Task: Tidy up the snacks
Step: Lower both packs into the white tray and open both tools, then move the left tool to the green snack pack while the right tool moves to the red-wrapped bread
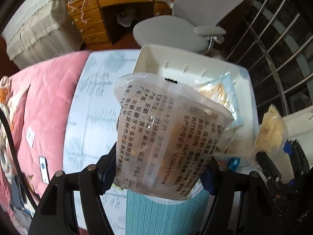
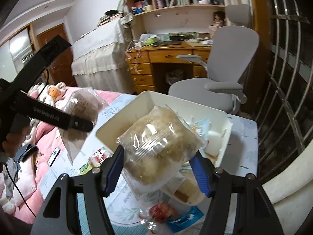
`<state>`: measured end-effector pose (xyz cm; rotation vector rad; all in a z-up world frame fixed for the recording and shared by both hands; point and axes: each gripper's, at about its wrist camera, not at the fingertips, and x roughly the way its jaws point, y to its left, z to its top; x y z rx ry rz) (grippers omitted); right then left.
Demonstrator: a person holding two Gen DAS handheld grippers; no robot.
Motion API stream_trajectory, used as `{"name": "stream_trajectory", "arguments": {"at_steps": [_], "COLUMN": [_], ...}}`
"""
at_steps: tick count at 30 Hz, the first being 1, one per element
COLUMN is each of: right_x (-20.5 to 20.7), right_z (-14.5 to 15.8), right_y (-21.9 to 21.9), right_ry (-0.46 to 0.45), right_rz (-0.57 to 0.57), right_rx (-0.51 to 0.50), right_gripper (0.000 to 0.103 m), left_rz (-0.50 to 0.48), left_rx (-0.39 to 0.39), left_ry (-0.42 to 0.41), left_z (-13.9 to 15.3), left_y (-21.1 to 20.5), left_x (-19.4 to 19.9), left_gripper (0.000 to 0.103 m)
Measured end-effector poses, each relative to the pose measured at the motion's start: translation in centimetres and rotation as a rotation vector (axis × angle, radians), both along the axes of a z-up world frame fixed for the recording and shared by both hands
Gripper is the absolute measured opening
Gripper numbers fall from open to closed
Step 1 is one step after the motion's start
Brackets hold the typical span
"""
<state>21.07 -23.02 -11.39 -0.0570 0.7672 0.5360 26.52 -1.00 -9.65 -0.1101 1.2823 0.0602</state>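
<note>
Right wrist: table (image 2: pixel 242 137) between bed (image 2: pixel 49 137) and chair (image 2: pixel 230 62).

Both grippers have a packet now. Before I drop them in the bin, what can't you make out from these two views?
- Bin floor, left wrist view: mostly hidden behind the printed packet in the left gripper.
- Bin contents, right wrist view: partly covered by the clear packet in the right gripper.
- Clear packet, left wrist view: blurred at the right edge.
- Small snacks on the table, right wrist view: labels too small and blurred to read.
</note>
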Motion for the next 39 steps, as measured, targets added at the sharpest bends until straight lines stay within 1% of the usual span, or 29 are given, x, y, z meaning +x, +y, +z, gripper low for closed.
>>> {"name": "stream_trajectory", "arguments": {"at_steps": [3,5,6,8,10,14,18,25,28,33,39], "right_x": [0.6,1.0,1.2,1.7,1.9,1.9,1.7,0.4,-0.3,-1.9,-4.8], "right_z": [-0.5,-0.8,-1.1,-1.4,-1.6,-1.8,-2.0,-2.3,-2.8,-3.6,-4.4], "right_y": [-1.0,-1.8,-2.1,-2.6,-2.9,-3.1,-3.4,-3.9,-4.3,-4.6,-3.5], "right_ry": [0.024,0.059,0.08,0.107,0.125,0.152,0.186,0.272,0.335,0.381,0.418], "right_rz": [-0.041,-0.072,-0.088,-0.114,-0.13,-0.156,-0.192,-0.273,-0.329,-0.453,-0.614], "right_rx": [0.006,0.03,0.043,0.055,0.069,0.087,0.105,0.149,0.172,0.17,0.175], "right_gripper": [0.066,0.066,0.068,0.072,0.075,0.077,0.079,0.079,0.079,0.079,0.079], "left_rz": [-0.01,0.001,0.006,0.007,-0.001,0.014,0.021,0.049,0.05,0.019,-0.075], "left_rx": [-0.009,-0.028,-0.037,-0.034,-0.032,-0.04,-0.063,-0.106,-0.123,-0.145,-0.157], "left_ry": [-0.034,-0.062,-0.072,-0.09,-0.085,-0.078,-0.075,-0.068,-0.062,-0.034,0.025], "left_z": [0.0,0.3,0.5,0.8,0.8,0.9,0.9,0.6,0.1,-1.1,-3.3], "left_y": [-0.5,-0.9,-1.0,-1.2,-1.2,-0.7,0.5,3.3,4.8,7.3,9.9], "left_x": [1.1,1.5,1.7,1.8,2.0,1.5,-0.1,-3.1,-4.2,-5.2,-6.4], "left_gripper": [0.071,0.078,0.081,0.083,0.084,0.084,0.084,0.084,0.084,0.084,0.084]}}
